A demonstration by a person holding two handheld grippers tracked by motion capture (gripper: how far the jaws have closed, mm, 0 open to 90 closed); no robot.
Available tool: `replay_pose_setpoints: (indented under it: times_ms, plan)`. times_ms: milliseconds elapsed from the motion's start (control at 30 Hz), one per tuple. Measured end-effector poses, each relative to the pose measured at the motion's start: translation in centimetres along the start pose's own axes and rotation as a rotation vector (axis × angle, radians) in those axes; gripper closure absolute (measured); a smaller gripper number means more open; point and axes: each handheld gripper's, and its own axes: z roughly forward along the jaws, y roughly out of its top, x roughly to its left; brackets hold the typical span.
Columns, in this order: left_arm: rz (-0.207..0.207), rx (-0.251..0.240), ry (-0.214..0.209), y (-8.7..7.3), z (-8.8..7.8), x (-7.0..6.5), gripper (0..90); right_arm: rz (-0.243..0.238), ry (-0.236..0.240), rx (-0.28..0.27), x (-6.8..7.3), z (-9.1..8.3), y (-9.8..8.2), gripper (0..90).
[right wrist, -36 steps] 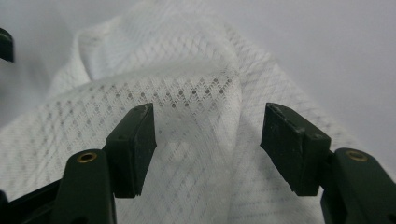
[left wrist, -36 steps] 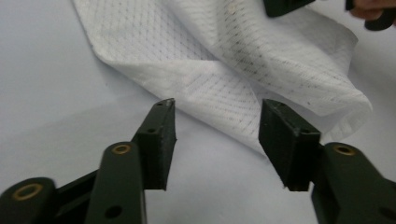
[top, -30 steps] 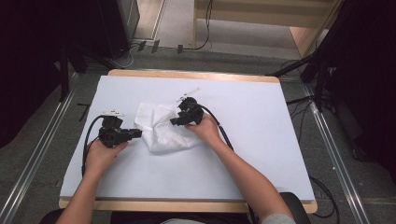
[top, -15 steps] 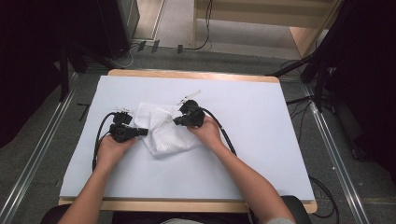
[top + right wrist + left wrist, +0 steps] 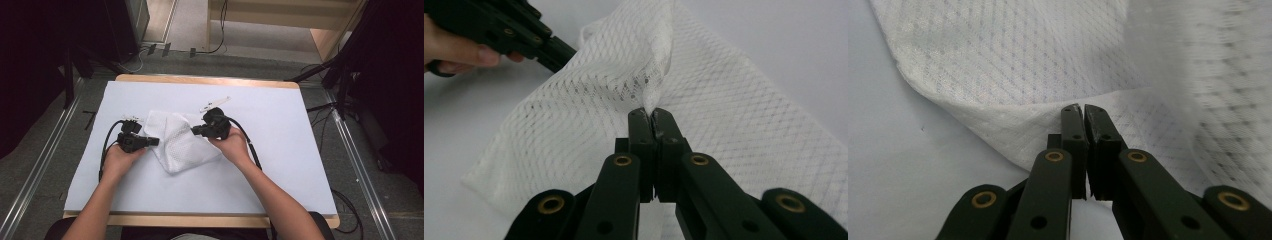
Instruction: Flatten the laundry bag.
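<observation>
A white mesh cloth [image 5: 177, 141] was seen lying crumpled at the centre of the worktop [image 5: 280, 150] in the high view, its long axis running from upper left to lower right of the frame. It was flanked by both tongs: the left tongs [image 5: 151, 142] were met at its left edge, the right tongs [image 5: 196, 131] at its upper right edge, so the cloth lay between them and each pair pointed inward at it.

In the left gripper view the left tongs [image 5: 1083, 111] were seen pressed nearly shut, tips at the folded hem of the cloth [image 5: 1013, 65]; whether fabric was actually pinched could not be told. In the right gripper view the right tongs [image 5: 649, 114] were clamped on a raised pleat of the cloth [image 5: 724, 120], which was lifted into a peak above the jaws. The left tongs [image 5: 559, 52] were caught at upper left of that view, touching the far side.

Judged from this, a spread or fold would turn on the two grips being pulled apart along the left-right line. A small white strip [image 5: 215, 104] lay just beyond the right tongs, untouched.
</observation>
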Motion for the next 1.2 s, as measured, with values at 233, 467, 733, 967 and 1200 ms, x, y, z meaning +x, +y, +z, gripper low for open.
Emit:
replay_pose_setpoints:
  times_ms: [233, 467, 733, 967, 1200]
  plan:
    - [-0.009, 0.001, -0.011, 0.0, 0.0, 0.1, 87.1, -0.025, 0.026, -0.021, 1.7, -2.6, -1.5, 90.0]
    - [0.0, 0.006, -0.012, 0.1, 0.0, 0.1, 86.1, -0.033, 0.037, -0.021, 2.9, -4.3, -3.2, 90.0]
    - [-0.001, 0.015, -0.02, 0.2, 0.0, 0.1, 84.7, -0.032, 0.051, -0.02, 4.1, -5.9, -5.4, 90.0]
    - [-0.009, 0.027, -0.036, 0.4, 0.0, 0.3, 84.3, -0.03, 0.054, -0.003, 4.9, -6.9, -7.5, 90.0]
    - [-0.006, 0.038, -0.04, 0.6, 0.0, 0.3, 83.6, -0.013, 0.051, 0.023, 5.4, -7.7, -9.8, 89.9]
